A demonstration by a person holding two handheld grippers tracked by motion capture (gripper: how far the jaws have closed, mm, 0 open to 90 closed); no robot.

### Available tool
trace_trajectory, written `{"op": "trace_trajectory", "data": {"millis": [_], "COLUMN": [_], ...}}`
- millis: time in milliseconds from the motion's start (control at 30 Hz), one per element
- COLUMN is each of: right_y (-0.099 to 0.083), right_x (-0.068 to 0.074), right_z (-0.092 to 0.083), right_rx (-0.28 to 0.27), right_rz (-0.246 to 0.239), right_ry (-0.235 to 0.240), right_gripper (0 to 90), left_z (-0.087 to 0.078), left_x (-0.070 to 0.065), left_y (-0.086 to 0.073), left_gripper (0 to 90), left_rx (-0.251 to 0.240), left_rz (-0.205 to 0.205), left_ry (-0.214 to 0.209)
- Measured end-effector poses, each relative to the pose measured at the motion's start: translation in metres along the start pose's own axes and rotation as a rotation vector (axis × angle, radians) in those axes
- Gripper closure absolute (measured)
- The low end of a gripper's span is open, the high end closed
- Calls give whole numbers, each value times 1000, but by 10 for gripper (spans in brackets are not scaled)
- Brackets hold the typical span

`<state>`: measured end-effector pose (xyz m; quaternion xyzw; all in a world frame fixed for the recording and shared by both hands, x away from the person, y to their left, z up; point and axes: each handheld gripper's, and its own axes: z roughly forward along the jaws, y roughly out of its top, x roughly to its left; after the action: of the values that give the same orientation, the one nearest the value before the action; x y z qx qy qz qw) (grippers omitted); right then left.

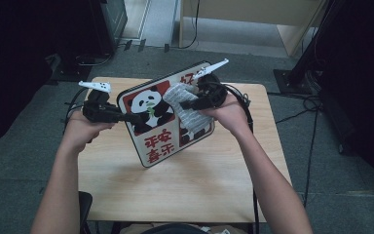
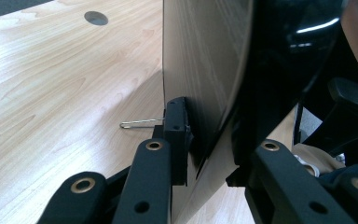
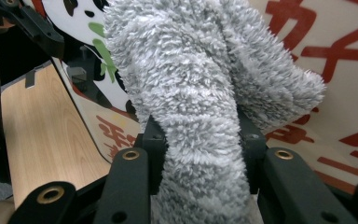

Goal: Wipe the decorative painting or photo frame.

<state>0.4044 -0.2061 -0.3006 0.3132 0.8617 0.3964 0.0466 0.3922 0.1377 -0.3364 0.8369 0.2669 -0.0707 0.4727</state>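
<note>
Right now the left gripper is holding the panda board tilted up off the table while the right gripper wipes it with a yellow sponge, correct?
Not quite. The right gripper holds a fluffy grey cloth, not a yellow sponge, as the right gripper view shows. The rest stands: the left gripper clamps the panda board by its edge, tilted up off the table.

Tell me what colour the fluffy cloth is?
Grey; the cloth shows best in the right gripper view.

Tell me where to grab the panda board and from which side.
Grip the panda board at its thin left edge, coming in from the left, one jaw on each face. It stands tilted on the table, so that edge is free; the left gripper is already clamped there while the right gripper holds the grey cloth on its face.
</note>
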Motion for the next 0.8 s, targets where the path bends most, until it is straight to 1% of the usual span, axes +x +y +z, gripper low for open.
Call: {"op": "trace_trajectory", "data": {"millis": [167, 333, 433, 567, 700, 800], "right_y": [-5, -9, -12, -15, -19, -21], "right_x": [-1, 0, 0, 1, 1, 1], "right_z": [2, 4, 5, 7, 8, 8], "right_rx": [0, 3, 6, 12, 10, 16], "right_rz": [2, 7, 11, 13, 13, 22], "right_ry": [2, 8, 9, 18, 18, 19], "right_gripper": [656, 656, 656, 656, 656, 657], "left_z": [0, 0, 0, -2, -3, -4], "left_x": [0, 0, 0, -1, 0, 0], "left_y": [0, 0, 0, 0, 0, 0], "left_gripper": [759, 760, 759, 738, 737, 736], "left_rx": [0, 1, -3, -9, -17, -20], "left_rz": [-4, -3, -11, -17, -24, -25], "left_ry": [-4, 3, 4, 21, 19, 17]}}
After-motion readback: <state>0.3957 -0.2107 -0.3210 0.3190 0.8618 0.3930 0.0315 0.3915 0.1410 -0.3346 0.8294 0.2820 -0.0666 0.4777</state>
